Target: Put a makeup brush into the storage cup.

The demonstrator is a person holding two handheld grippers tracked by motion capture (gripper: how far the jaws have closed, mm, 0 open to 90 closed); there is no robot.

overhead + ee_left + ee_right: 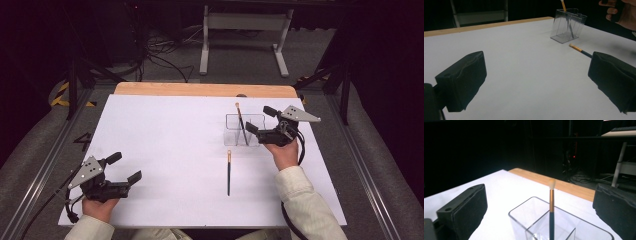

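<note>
1. Brushes, two of them, are the work in hand. One brush stands in the clear holder, handle down and pale tip up, leaning against a divider. The second brush lies flat on the surface, just in front of the holder and pointing toward it.

2. Handling, in my judgement: both are light, slim and stiff, with a dark handle, a gold ferrule and a soft tip. A smooth round handle may roll or slip, so I would take the lying one at mid-handle, across its length, and keep off the bristles.

3. The holder is thin clear plastic with compartments. I judge it light and easy to tip if a brush is pushed against its wall.

4. My right tongs hang just beside the holder's right end, with the standing brush ahead of them. The jaws stand wide apart with nothing between them.

5. My left tongs sit low at the near left, well apart from both brushes. They too are spread wide and grip nothing.

6. The surface is a plain white sheet, with a wooden edge showing at the far side.

7. The room beyond is dark. Cables trail over the floor, and a pale metal stand is behind the surface.
</note>
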